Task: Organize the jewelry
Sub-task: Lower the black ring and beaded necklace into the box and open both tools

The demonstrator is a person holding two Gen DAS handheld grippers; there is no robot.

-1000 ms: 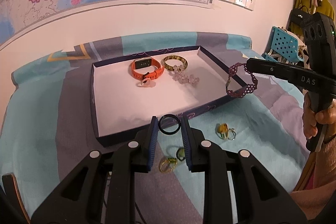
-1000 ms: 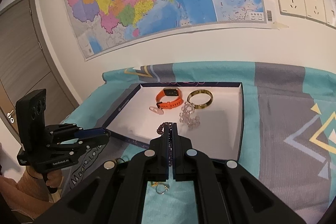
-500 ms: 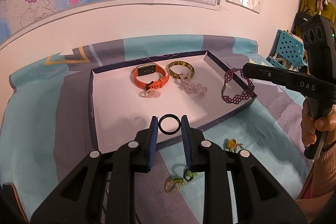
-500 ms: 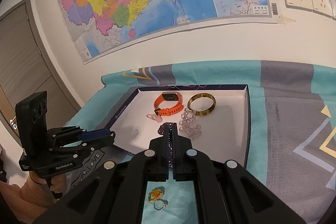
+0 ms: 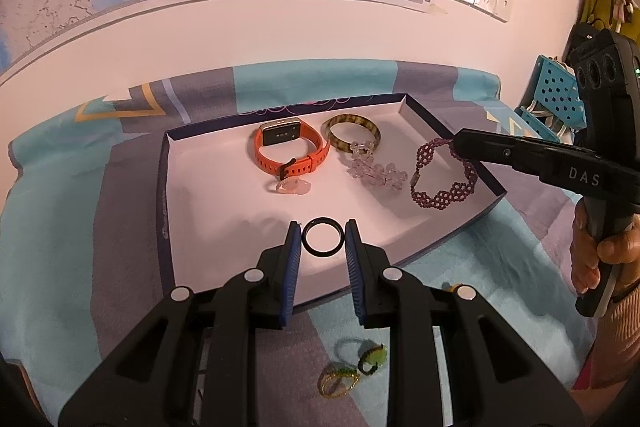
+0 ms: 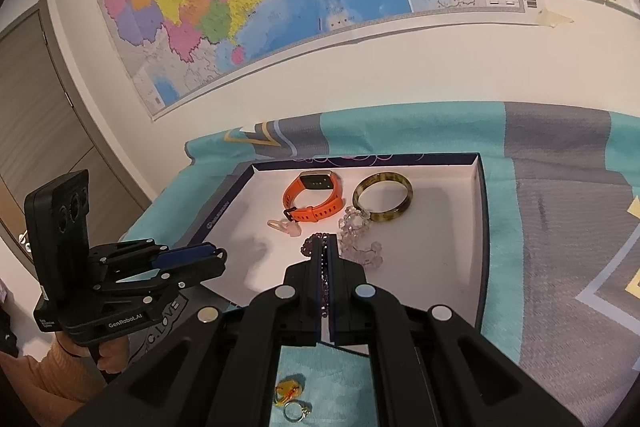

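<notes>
A black ring [image 5: 322, 237] is held between the blue pads of the left gripper [image 5: 322, 238]. The jaws are clamped on its two sides. The ring is seen as a full circle, with its hole facing the camera, and it is held over the near part of the white tray [image 5: 224, 211].

A purple bracelet [image 5: 444, 175] is held by the right gripper [image 6: 327, 259]. Those jaws are pressed together on one part of it. In the left view the bracelet hangs down as a loop from the gripper tip, over the right side of the tray. The loop is longer from left to right than it is tall. In the right view only a thin line of beads is seen between the pads, running away from the camera.

An orange watch [image 5: 290, 153] is lying in the far part of the tray, with its face to the far wall. A brown bangle [image 5: 352, 137] lies flat just to its right. Clear beads [image 5: 372, 171] lie in a bumpy line, touching the near edge of the bangle. A small pink piece [image 5: 290, 187] lies just near the watch.

Gold and green rings [image 5: 352, 371] lie on the blue cloth [image 5: 52, 227], nearer than the tray.
</notes>
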